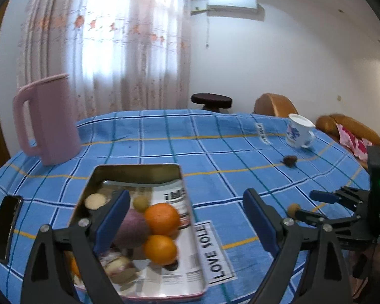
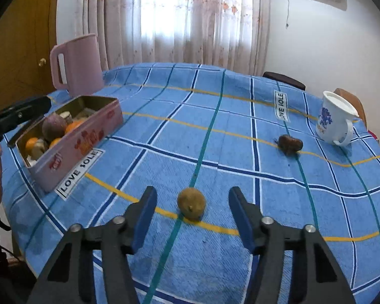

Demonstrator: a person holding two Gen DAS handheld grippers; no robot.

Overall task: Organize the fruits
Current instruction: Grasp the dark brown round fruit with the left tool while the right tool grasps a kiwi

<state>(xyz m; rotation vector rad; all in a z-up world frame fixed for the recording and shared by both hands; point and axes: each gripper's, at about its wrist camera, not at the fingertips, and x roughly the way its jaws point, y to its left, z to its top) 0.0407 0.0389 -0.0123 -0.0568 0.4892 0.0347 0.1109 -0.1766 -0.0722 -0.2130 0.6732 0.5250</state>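
Between the blue pads of the right gripper, on the blue checked tablecloth, a small round yellowish-brown fruit is seen resting; the jaws stand partly open on either side of it, no contact is made, nothing is held. Further off toward the far right, a dark brown wrinkled fruit is left loose on the cloth, near a white enamel mug with blue print. Task is judged mostly done: two pieces remain outside, the rest are gathered. At the left, a pink rectangular metal tin with a gold inside is filled with two oranges, a purple round fruit, a small greenish-yellow one and some pale pieces that cannot be told apart; printed paper lines its floor. Over the near end of that tin the left gripper is held wide open and empty, one pad above the fruit, the other out over the cloth. A tall pink plastic jug is stood behind the tin, contents not visible. A dark phone lies at the table's left edge.
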